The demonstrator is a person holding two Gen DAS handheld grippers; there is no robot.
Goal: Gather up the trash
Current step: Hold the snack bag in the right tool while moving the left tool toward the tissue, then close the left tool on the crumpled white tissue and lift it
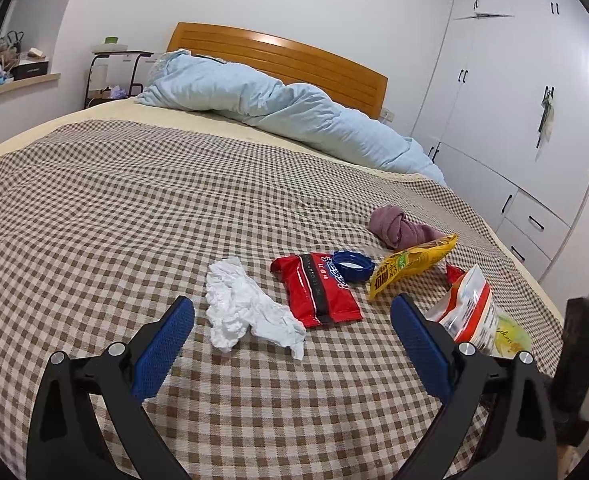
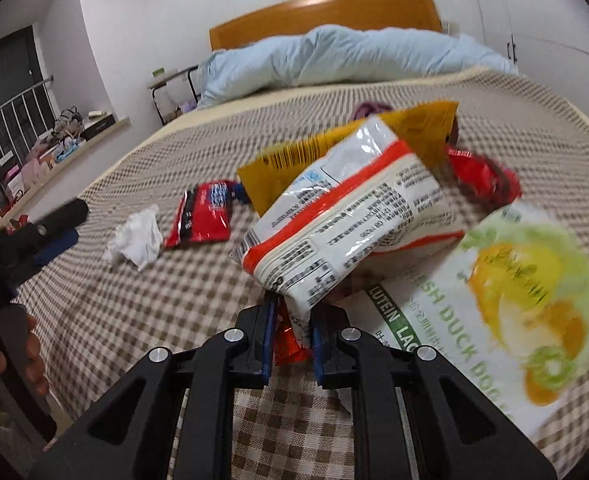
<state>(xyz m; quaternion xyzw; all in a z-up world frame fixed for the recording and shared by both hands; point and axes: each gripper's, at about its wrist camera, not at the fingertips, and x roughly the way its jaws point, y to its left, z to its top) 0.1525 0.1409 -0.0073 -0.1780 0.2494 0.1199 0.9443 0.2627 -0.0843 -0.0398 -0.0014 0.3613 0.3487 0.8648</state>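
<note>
The white-and-orange snack wrapper (image 2: 346,216) is clenched by its lower edge in the right gripper (image 2: 292,344), held above the checked bedspread (image 2: 142,280) over a green-lettered bag (image 2: 506,304) reading "LUTEIN" and "DUCK DOG". Judged advice: keep the pinch firm and carry the wrapper clear without snagging that bag. The left gripper (image 1: 294,320) stands released above the bedspread, with the crumpled tissue (image 1: 246,308) lying between its tips.

Home bedroom: bed (image 1: 134,200), wardrobe (image 1: 514,100).

Both wrist views low over bed (image 1: 94,200), facing headboard (image 1: 278,60); share red wrapper (image 1: 318,292).
</note>
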